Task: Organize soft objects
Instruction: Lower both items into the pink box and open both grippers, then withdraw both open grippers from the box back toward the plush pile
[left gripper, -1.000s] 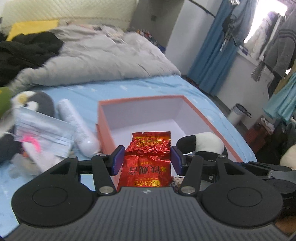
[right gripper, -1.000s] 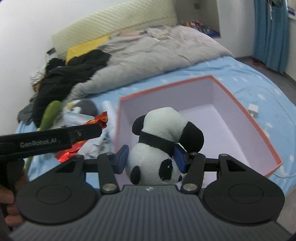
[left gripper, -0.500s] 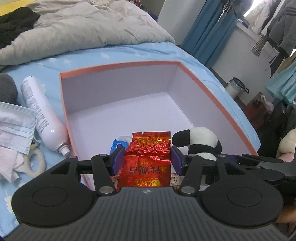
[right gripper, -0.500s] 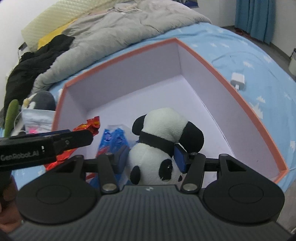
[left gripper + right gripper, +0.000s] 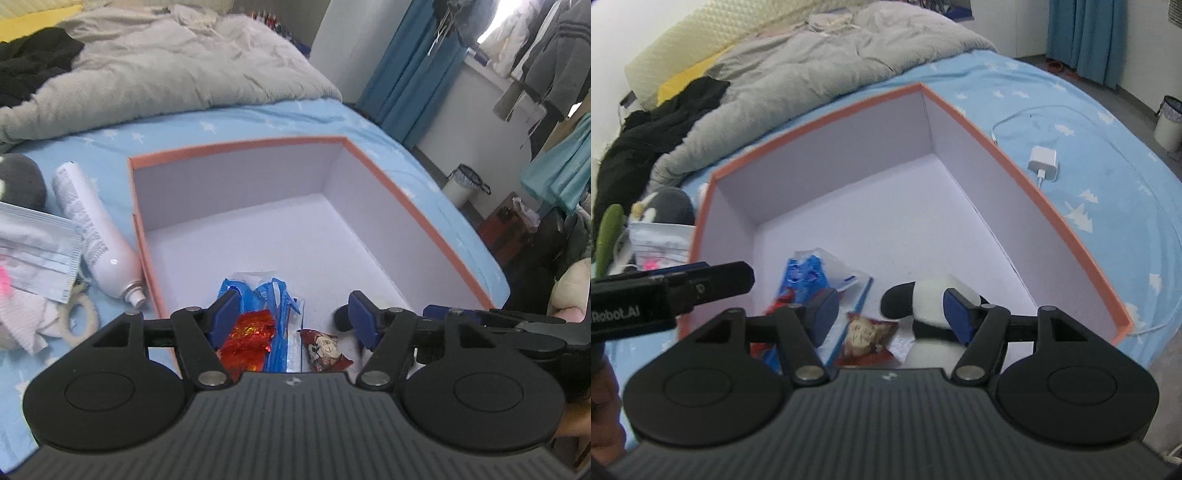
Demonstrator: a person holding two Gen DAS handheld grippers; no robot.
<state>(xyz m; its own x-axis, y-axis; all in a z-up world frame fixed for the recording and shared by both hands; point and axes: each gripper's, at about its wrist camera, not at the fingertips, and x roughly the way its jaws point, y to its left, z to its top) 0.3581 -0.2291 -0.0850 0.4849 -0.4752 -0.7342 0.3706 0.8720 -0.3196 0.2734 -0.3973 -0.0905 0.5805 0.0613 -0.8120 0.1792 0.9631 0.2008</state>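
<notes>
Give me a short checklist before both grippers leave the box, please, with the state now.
1. Left gripper jaws, just opening, clear of crinkled red foil packet: ok.
2. Right gripper jaws, just opening, off black-and-white plush panda: cannot tell; one pad looks close to it.
3. Red foil packet and panda inside orange-rimmed cardboard box: ok.
4. Blue plastic wrappers inside box: ok.
5. Grippers apart from each other: ok.

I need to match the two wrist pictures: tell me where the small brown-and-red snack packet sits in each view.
Left wrist: snack packet low centre, on the box floor, right of the blue packet.
Right wrist: snack packet low centre, left of the panda plush.
Shared landmark: the orange-rimmed box.
</notes>
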